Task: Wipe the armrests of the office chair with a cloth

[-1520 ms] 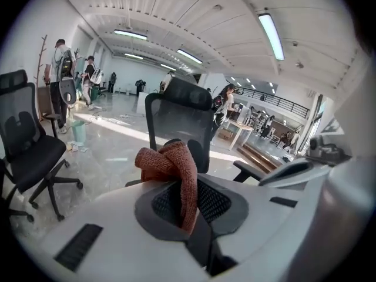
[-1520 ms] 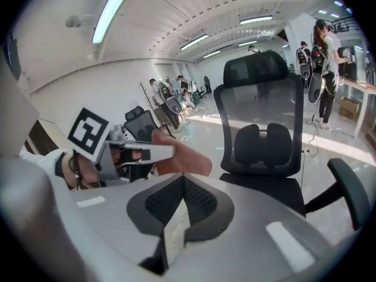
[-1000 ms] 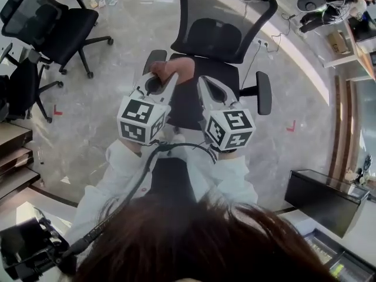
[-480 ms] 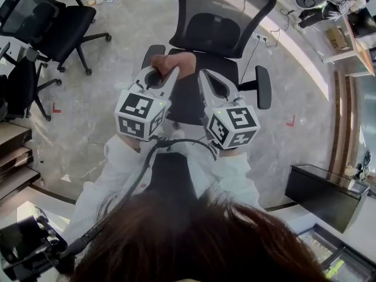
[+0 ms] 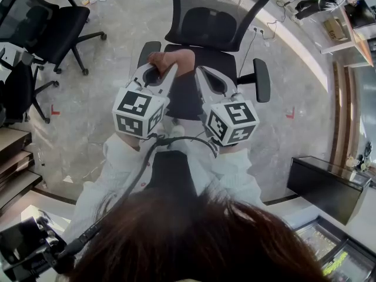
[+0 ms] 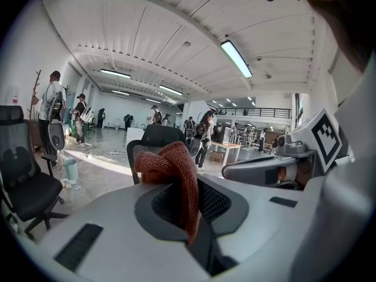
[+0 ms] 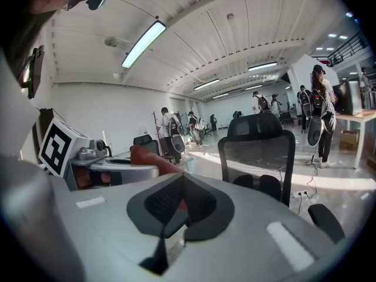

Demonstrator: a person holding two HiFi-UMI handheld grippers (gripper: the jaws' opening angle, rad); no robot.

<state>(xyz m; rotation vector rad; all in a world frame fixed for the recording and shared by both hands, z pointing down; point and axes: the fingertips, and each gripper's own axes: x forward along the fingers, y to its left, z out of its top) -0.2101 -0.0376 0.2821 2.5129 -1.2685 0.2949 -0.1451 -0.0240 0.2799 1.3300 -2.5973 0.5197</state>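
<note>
A black mesh office chair (image 5: 214, 25) stands in front of me, with its left armrest (image 5: 147, 50) and right armrest (image 5: 262, 80) to either side of the seat. My left gripper (image 5: 169, 69) is shut on a rust-red knitted cloth (image 5: 174, 59), which hangs bunched over its tips (image 6: 187, 187) above the seat's front left. The cloth (image 6: 167, 166) hides part of the chair back (image 6: 155, 135). My right gripper (image 5: 198, 70) is beside it over the seat, jaws together with nothing held (image 7: 182, 178). It faces the chair back (image 7: 258, 145).
Two more black chairs (image 5: 50, 22) stand on the grey floor at the left. A dark cabinet (image 5: 323, 187) is at the right, and a cable (image 5: 258, 34) runs behind the chair. Several people (image 6: 53, 107) stand far off in the hall.
Both grippers and the cloth keep their places over the seat. Only the head view has shifted a little.
</note>
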